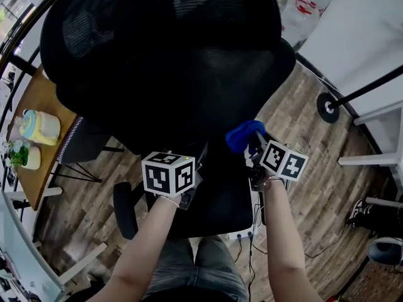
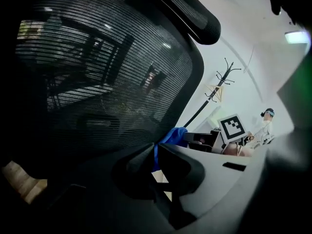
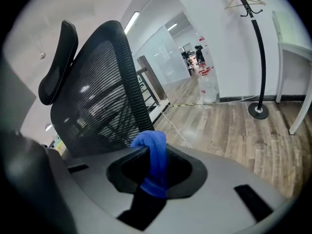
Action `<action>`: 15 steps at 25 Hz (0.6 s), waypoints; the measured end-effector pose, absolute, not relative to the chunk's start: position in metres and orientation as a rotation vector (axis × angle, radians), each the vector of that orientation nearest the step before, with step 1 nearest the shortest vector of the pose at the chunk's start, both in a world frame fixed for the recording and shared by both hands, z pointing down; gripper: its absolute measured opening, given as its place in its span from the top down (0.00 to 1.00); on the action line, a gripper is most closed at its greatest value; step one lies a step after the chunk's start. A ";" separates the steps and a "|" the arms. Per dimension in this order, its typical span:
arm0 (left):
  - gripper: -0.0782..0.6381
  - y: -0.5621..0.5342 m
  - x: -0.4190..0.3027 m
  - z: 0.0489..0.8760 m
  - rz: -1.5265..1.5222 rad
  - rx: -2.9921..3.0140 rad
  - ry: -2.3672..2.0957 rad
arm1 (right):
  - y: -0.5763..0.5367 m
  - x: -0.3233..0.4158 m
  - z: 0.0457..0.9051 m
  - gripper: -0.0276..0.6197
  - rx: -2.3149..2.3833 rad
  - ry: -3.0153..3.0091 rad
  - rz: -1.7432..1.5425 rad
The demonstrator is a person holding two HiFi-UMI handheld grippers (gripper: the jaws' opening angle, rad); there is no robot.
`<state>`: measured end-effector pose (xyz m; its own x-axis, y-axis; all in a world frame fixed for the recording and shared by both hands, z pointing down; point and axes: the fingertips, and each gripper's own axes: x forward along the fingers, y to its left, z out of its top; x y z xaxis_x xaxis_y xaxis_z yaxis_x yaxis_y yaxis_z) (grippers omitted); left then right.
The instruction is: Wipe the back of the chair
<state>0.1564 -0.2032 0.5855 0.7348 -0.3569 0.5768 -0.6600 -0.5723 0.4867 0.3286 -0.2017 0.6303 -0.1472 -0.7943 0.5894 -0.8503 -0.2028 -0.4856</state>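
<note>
Right gripper (image 3: 152,167) clamping cloth (image 3: 151,145), facing chair back (image 3: 97,96) at 10 o'clock, ready for wiping; left gripper (image 2: 155,155) hovering empty, jaws nearly together.

No legible text, brand or number appears. Left marker cube (image 1: 167,173) and right marker cube (image 1: 284,160) bear black-and-white square patterns only. Red print on a distant white object (image 1: 296,14) is unreadable.

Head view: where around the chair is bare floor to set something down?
Bare wood floor lies between the chair and the coat stand base, at right. A second patch lies between the table and the chair's armrest, at left. Lower right is crowded: cables and a shoe.
</note>
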 end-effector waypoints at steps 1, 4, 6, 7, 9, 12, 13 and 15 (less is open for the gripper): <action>0.84 -0.203 0.155 0.583 0.548 2.225 -0.766 | -0.199 0.331 0.628 0.82 2.009 -1.936 1.280; 0.84 -0.203 0.146 0.575 0.545 2.237 -0.776 | -0.189 0.331 0.618 0.82 2.035 -1.920 1.247; 0.84 -0.203 0.138 0.567 0.543 2.248 -0.787 | -0.182 0.328 0.608 0.82 2.053 -1.922 1.227; 0.84 -0.203 0.135 0.563 0.540 2.253 -0.792 | -0.177 0.326 0.603 0.82 2.058 -1.926 1.220; 0.84 -0.201 0.128 0.552 0.534 2.265 -0.794 | -0.169 0.321 0.593 0.82 2.066 -1.942 1.207; 0.84 -0.197 0.118 0.541 0.551 2.294 -0.799 | -0.163 0.315 0.571 0.82 2.109 -2.001 1.173; 0.84 -0.196 0.114 0.538 0.557 2.300 -0.805 | -0.162 0.313 0.561 0.82 2.130 -2.026 1.160; 0.84 -0.192 0.106 0.530 0.551 2.309 -0.811 | -0.160 0.309 0.541 0.82 2.157 -2.071 1.138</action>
